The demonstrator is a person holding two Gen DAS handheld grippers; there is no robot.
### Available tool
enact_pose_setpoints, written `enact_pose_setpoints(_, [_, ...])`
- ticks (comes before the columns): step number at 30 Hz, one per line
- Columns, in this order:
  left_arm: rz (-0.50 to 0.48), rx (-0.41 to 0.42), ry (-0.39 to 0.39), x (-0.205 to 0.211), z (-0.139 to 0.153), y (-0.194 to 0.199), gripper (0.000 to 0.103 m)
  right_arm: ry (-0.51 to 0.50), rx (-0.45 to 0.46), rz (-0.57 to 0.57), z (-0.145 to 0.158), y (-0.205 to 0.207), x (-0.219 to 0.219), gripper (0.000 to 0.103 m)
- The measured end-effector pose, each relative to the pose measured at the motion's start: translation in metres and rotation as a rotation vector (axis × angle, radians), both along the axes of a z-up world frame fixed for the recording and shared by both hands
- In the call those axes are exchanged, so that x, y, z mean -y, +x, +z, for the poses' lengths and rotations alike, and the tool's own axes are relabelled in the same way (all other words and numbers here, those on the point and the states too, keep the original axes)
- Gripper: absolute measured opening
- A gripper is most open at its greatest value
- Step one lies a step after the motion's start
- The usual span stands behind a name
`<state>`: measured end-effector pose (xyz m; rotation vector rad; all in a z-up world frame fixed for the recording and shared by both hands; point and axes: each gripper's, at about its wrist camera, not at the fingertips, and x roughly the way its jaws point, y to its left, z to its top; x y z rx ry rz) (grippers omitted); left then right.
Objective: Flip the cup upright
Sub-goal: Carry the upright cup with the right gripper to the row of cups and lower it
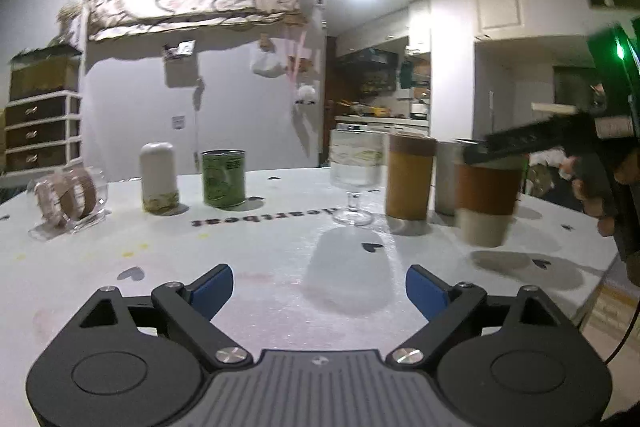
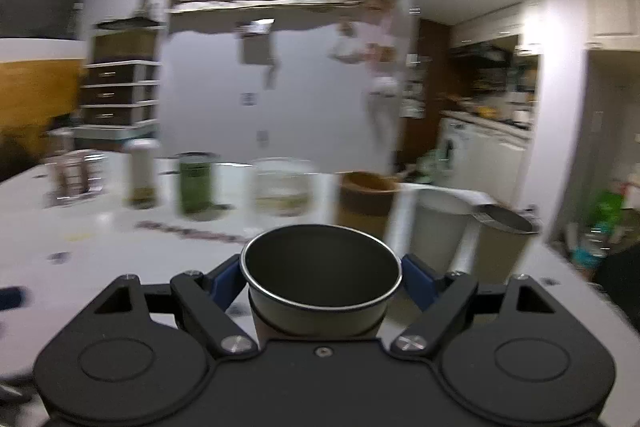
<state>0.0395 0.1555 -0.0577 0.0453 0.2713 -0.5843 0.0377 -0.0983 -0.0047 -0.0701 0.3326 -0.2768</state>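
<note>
My right gripper (image 2: 322, 279) is shut on a cup (image 2: 320, 279) with a dark inside, a metal rim and a brown sleeve; its mouth faces up. In the left wrist view the same cup (image 1: 486, 203), brown band over a pale base, hangs upright just above the white table (image 1: 260, 267) at the right, held near its rim by the right gripper's black fingers (image 1: 520, 143). My left gripper (image 1: 319, 291) is open and empty, low over the table's front.
A row stands across the table: a clear tape holder (image 1: 72, 201), a white bottle (image 1: 159, 177), a green can (image 1: 223, 179), a stemmed glass (image 1: 354, 179), a tan tumbler (image 1: 409, 177) and a grey cup (image 1: 450, 179). The table's right edge lies beyond the cup.
</note>
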Motion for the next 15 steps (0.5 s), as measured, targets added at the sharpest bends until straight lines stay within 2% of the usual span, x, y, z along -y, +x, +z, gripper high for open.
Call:
enact_pose_setpoints(8, [0.023, -0.008, -0.004, -0.003, 0.002, 0.002, 0.097, -0.007, 0.025, -0.227, -0.008, 0.013, 0.079, 0.084])
enact_pose_setpoints(15, [0.031, -0.002, 0.004, -0.002, 0.002, 0.004, 0.1, 0.02, 0.026, -0.344, -0.028, 0.021, 0.122, 0.084])
